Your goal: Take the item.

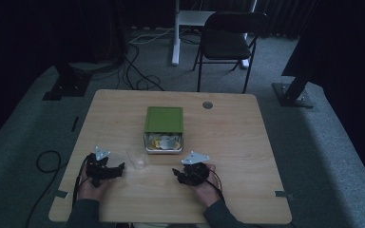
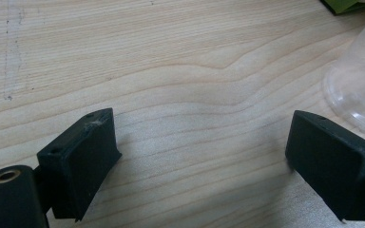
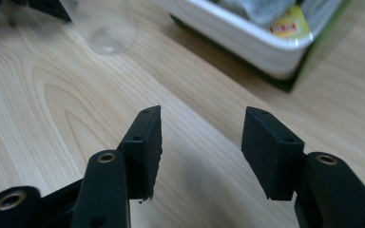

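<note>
A green box [image 1: 163,118] sits mid-table, its white tray [image 1: 163,150] pulled toward me and holding several packets [image 1: 164,141]. A clear plastic cup [image 1: 137,157] stands upright just left of the tray. My left gripper [image 1: 119,169] rests low on the table left of the cup, jaws wide open with bare wood between them; the cup [image 2: 359,90] shows beyond its right jaw. My right gripper [image 1: 176,173] stands open near the front, below the tray. The white tray [image 3: 247,38], a yellow packet [image 3: 287,26] and the cup [image 3: 105,28] lie ahead of it.
The wooden table [image 1: 228,142] has a round cable hole [image 1: 207,105] at the back right. A black folding chair [image 1: 228,40] and a white desk leg [image 1: 175,33] stand beyond the table. Cables [image 1: 47,161] trail on the floor at left.
</note>
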The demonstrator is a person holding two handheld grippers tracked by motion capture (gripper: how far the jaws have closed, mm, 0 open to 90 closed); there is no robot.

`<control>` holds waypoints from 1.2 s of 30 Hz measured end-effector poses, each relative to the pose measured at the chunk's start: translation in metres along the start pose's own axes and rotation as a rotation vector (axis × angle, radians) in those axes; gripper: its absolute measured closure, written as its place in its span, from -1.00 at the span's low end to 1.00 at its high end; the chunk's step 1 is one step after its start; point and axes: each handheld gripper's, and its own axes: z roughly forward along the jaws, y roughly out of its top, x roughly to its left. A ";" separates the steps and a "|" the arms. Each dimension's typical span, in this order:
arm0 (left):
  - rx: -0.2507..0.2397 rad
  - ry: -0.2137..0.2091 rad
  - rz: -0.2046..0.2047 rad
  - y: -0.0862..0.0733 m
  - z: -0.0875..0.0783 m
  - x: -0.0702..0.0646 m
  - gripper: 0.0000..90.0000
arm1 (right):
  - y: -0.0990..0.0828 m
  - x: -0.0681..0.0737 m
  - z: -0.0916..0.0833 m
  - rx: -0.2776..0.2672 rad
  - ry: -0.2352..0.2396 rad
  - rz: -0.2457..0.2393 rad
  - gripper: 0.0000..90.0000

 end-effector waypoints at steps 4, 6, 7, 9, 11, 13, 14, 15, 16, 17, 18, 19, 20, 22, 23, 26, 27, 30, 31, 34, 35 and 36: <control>0.000 0.000 0.000 0.000 0.000 0.000 -0.76 | 0.007 0.001 0.001 -0.018 0.006 -0.015 0.07; 0.000 0.000 0.000 0.000 0.000 0.000 -0.76 | 0.009 0.001 0.001 -0.025 0.006 -0.022 0.08; 0.000 0.000 0.000 0.000 0.000 0.000 -0.76 | 0.012 0.001 0.001 -0.029 0.008 -0.026 0.08; 0.000 0.000 0.000 0.000 0.000 0.000 -0.76 | 0.018 0.001 0.003 -0.043 0.012 -0.033 0.08; 0.000 0.000 0.000 0.000 0.000 0.000 -0.76 | 0.022 0.000 0.004 -0.053 0.011 -0.039 0.08; 0.000 0.000 0.000 0.000 0.000 0.000 -0.76 | 0.028 -0.001 0.004 -0.065 0.012 -0.041 0.07; 0.000 0.000 0.000 0.000 0.000 0.000 -0.76 | 0.030 -0.001 0.005 -0.068 0.014 -0.042 0.07; 0.000 0.000 0.000 0.000 0.000 0.000 -0.76 | 0.032 0.000 0.005 -0.073 0.013 -0.044 0.06; 0.000 0.000 0.000 0.000 0.000 0.000 -0.76 | 0.034 0.000 0.006 -0.074 0.012 -0.054 0.06; 0.000 0.000 0.000 0.000 0.000 0.000 -0.76 | 0.036 0.000 0.007 -0.077 0.011 -0.061 0.05; 0.000 0.000 0.000 0.000 0.000 0.000 -0.76 | 0.037 0.000 0.008 -0.076 0.009 -0.060 0.03; 0.000 0.000 0.000 0.000 0.000 0.000 -0.76 | 0.039 0.000 0.010 -0.076 0.006 -0.063 0.02; 0.000 0.000 0.000 0.000 0.000 0.000 -0.76 | 0.041 -0.001 0.011 -0.077 0.003 -0.065 0.01; 0.000 0.000 0.000 0.000 0.000 0.000 -0.76 | 0.043 -0.001 0.013 -0.079 0.001 -0.064 -0.01; 0.000 0.000 0.000 0.000 0.000 0.000 -0.76 | 0.043 -0.001 0.013 -0.079 0.001 -0.064 -0.01; -0.001 0.000 -0.002 0.000 0.000 0.000 -0.76 | 0.046 -0.003 0.015 -0.079 -0.004 -0.070 -0.03; -0.001 0.000 -0.002 0.000 0.000 0.000 -0.76 | 0.047 -0.005 0.018 -0.067 -0.008 -0.070 -0.04; -0.001 0.000 -0.002 0.000 0.000 0.000 -0.76 | 0.049 -0.010 0.023 -0.057 -0.007 -0.082 -0.01; -0.001 0.000 -0.002 0.000 0.000 0.000 -0.76 | 0.049 -0.011 0.025 -0.051 -0.005 -0.084 0.01; -0.002 0.000 -0.002 0.000 0.000 0.000 -0.76 | 0.048 -0.013 0.029 -0.036 -0.009 -0.087 0.03; -0.002 0.000 -0.002 0.000 0.000 0.000 -0.76 | 0.048 -0.013 0.029 -0.036 -0.009 -0.087 0.03; -0.001 0.000 -0.002 0.000 0.000 0.000 -0.76 | 0.048 -0.015 0.030 -0.038 -0.008 -0.090 0.05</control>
